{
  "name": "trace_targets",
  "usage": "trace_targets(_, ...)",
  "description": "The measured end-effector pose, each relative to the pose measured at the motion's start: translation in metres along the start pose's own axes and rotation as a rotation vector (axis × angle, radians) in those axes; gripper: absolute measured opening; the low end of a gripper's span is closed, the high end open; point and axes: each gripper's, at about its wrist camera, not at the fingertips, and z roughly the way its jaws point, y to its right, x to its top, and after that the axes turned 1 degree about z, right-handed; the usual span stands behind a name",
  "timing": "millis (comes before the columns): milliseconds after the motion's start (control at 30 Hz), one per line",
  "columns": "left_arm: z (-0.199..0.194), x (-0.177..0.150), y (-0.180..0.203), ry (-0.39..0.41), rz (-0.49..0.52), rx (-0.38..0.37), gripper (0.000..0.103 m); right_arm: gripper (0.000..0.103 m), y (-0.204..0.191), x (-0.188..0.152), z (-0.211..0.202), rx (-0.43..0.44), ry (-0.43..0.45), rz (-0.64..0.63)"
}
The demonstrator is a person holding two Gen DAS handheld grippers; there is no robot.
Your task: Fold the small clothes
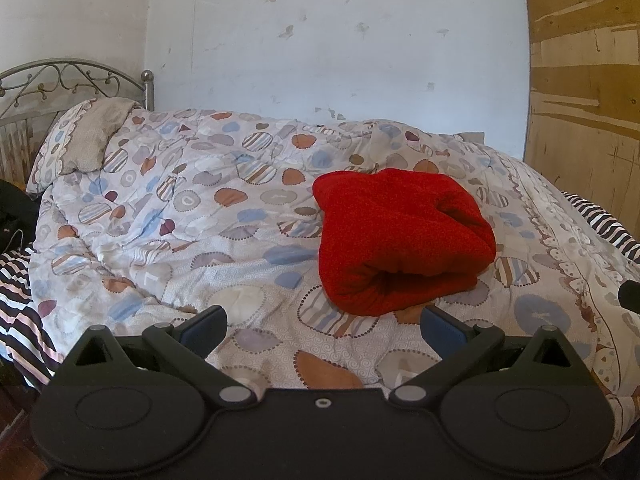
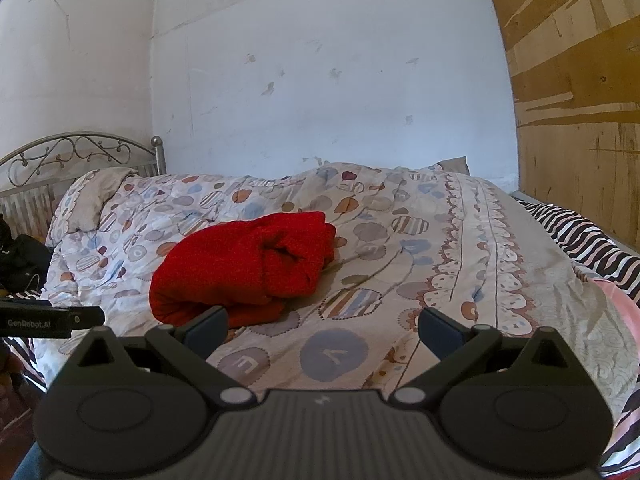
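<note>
a white wall (image 1: 340, 48), scuffed and chipped in spots, is seen behind the bed, and a plywood panel (image 1: 588, 80) is set against it on the right. most of both views is filled by a bed covered with a patterned quilt (image 1: 192, 220), printed with striped circles, blue and orange blobs and a scalloped border along its right edge. a striped black, white and pink sheet (image 2: 580, 236) is exposed past the quilt's right edge and again at the lower left. a wrought metal headboard (image 1: 60, 76) with scrollwork is seen at the far left, with a pillow (image 1: 88, 136) leaned against it. a dark bundle (image 1: 12, 208) is seen just left of the bed; what it is cannot be told.

the folded red garment (image 1: 400, 236) is laid on the quilt near the middle of the bed, rolled into a thick bundle with its folds turned toward the cameras. nothing is laid on it or stood in front of it except the fingers of the grippers.

the left gripper (image 1: 323, 326) is held over the near quilt with its fingers spread wide and nothing between them, just short of the garment's near edge. the right gripper (image 2: 322, 328) is likewise held apart and empty, to the right of the garment. in the right wrist view, "genrobot.ai" is read in pale letters on the side of the left gripper, at the left edge.
</note>
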Motion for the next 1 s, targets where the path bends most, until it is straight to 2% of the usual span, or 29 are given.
trace_targets(100, 0.0022, -0.0035, 0.0008, -0.01, -0.004, -0.009, 0.102, 0.103, 0.0001, 0.0001, 0.0, 0.001, -0.001, -0.001)
trace_targets(367, 0.0036, -0.0035, 0.0061, -0.01, -0.001, 0.053, 0.102, 0.103, 0.0021, 0.0037, -0.0004, -0.007, 0.016, -0.004)
trace_targets(1000, 0.0069, -0.0011, 0.0054, -0.029, 0.007, 0.056, 0.102, 0.103, 0.0046, 0.0003, 0.0006, -0.007, -0.002, 0.0)
